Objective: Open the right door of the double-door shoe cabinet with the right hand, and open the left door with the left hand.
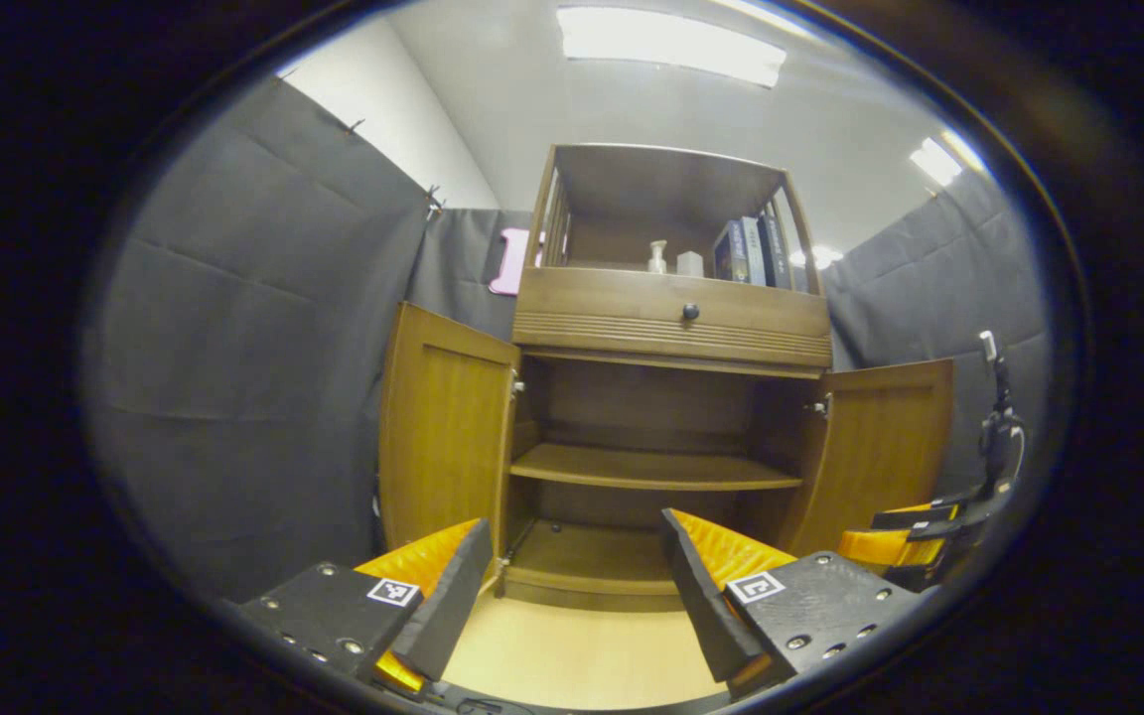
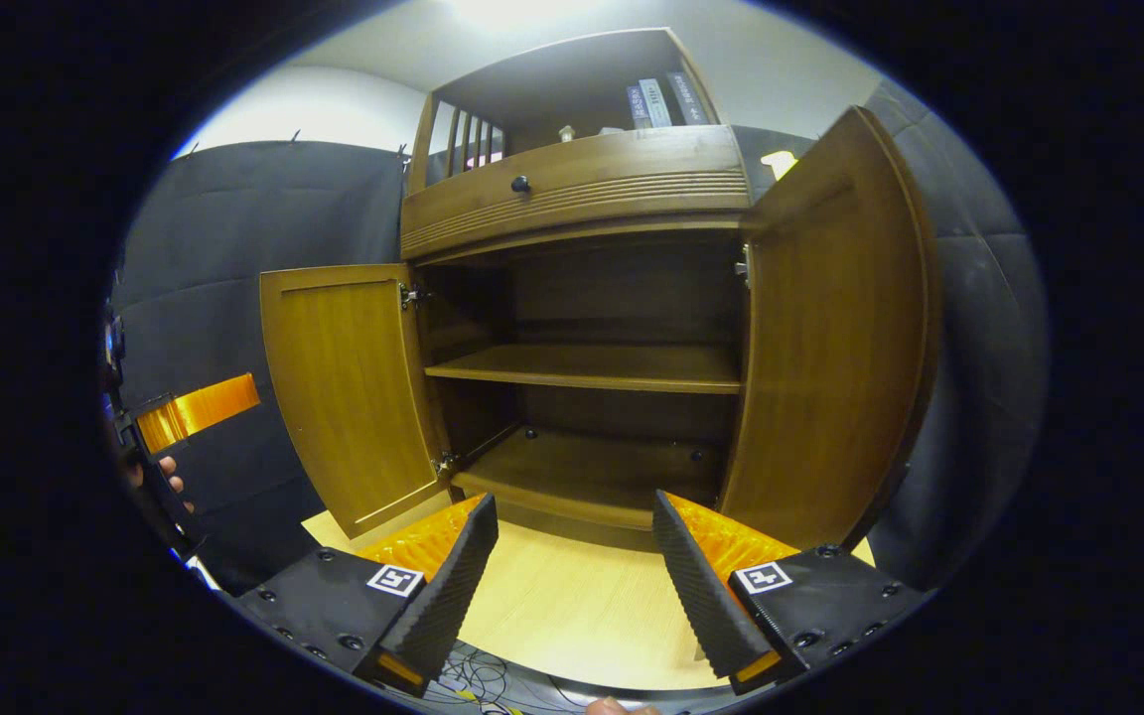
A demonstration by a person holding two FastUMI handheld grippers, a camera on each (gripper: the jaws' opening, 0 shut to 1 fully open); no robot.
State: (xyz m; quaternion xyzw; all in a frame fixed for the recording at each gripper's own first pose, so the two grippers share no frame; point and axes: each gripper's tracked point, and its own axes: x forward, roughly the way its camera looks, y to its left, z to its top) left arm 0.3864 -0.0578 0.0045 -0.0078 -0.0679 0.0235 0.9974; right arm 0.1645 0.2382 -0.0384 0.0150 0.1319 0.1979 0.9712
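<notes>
Both doors of the shoe cabinet [image 1: 671, 397] stand swung wide: the left door [image 1: 445, 432] and the right door [image 1: 880, 447] are clear of the bare inner shelf [image 1: 651, 467]. The left hand-held gripper [image 1: 572, 586] and the right hand-held gripper [image 2: 572, 576] each hang back from the cabinet above the floor, fingers spread apart and holding nothing. To my eye the opening is done; all that is left is drawing back.
</notes>
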